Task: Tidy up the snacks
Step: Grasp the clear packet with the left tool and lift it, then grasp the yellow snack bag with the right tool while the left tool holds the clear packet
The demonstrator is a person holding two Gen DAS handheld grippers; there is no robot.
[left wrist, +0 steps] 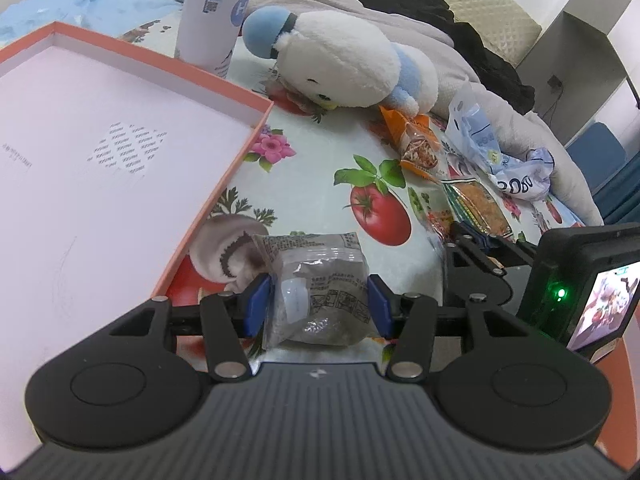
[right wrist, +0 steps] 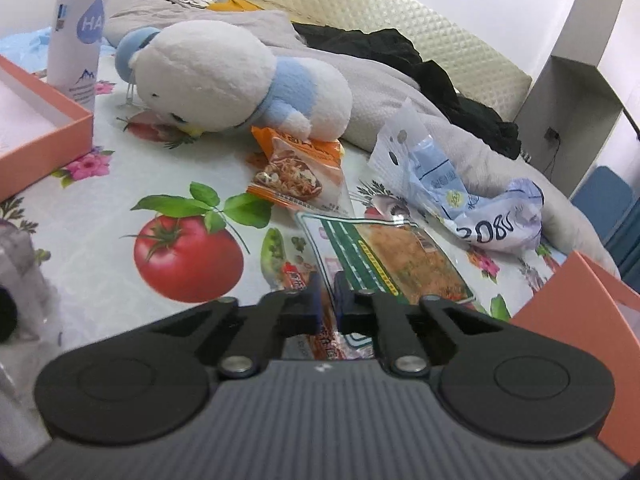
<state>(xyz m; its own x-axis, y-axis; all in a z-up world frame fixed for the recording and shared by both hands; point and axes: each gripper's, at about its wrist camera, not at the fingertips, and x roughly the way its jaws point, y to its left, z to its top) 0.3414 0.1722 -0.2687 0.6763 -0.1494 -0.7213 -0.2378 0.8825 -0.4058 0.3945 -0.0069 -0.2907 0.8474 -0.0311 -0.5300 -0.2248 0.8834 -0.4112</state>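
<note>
A grey snack packet (left wrist: pixel 320 284) was held between the blue pads (left wrist: pixel 256 306) of the left gripper (left wrist: pixel 318 306), pinched across its width and carried just right of the orange-rimmed box (left wrist: pixel 224 168), near its near corner. The grip across the middle was probably chosen so that the soft packet would not sag or slip on its way to the box, whose pale floor lay bare as far as could be seen.

The right gripper (right wrist: pixel 327 304) was closed on a thin red-and-orange snack wrapper (right wrist: pixel 326 340), pinched by its edge, just left of a green-bordered packet (right wrist: pixel 384 256) lying flat on the vegetable-print cloth (right wrist: pixel 100 240). Its jaws were drawn almost together, as a flat wrapper demands.

Farther off, an orange noodle snack (right wrist: pixel 298 172) was partly tucked under a white and blue plush toy (right wrist: pixel 224 80), and a crumpled blue-and-white bag (right wrist: pixel 472 208) lay to the right. A tall white bottle (right wrist: pixel 80 28) stood at the far left beside the box. An orange panel (right wrist: pixel 580 308), perhaps the box's lid, was seen at the near right. The loose snacks appeared to be waiting on the cloth for collection, so the sorting was judged to be at an early stage.
</note>
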